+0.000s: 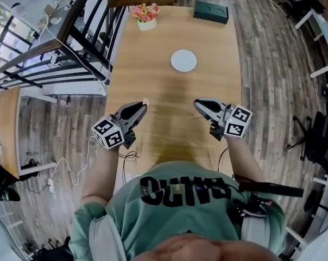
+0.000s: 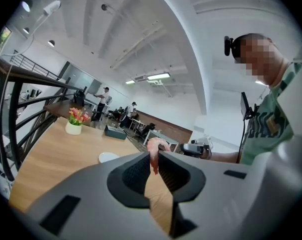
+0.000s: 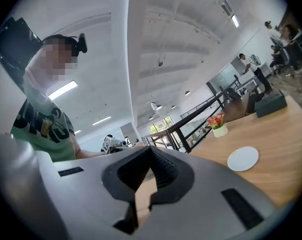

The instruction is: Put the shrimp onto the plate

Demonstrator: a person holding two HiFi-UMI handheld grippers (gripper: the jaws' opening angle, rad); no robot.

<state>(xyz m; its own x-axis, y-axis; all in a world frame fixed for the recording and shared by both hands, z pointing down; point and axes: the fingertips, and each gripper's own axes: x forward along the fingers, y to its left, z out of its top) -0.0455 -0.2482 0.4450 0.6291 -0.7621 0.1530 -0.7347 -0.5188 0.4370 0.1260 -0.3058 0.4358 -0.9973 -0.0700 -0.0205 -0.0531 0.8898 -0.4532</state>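
Office loft, plank floor point(image 1: 267, 64), black railing point(image 1: 71, 48) down one side. Long wooden table point(image 1: 153, 53) runs away from the person standing at its near end.

Far end of table: dark box point(image 1: 210, 11) and flower pot point(image 1: 146, 16). Neither is part of the job.

Left gripper point(image 1: 142, 105) is held over the near part of the table, clamped on the shrimp point(image 2: 153, 154). The pink body hangs between the pads and its curl pokes out past the tips. In the head view it shows as a small pale fleck at the jaw tips.

Right gripper point(image 1: 199, 103) is level with the left and well apart from it. Its jaws are pressed together at the tips with nothing between them. Idle, by the look of it.

Plate point(image 1: 183, 60) is white, round and bare, and sits mid-table beyond both grippers.

Progress, as judged: the pick-up is done and the shrimp is off the table and secure. The carry forward to the plate, the lowering and the release are all left. Roughly the halfway mark, no delivery yet.
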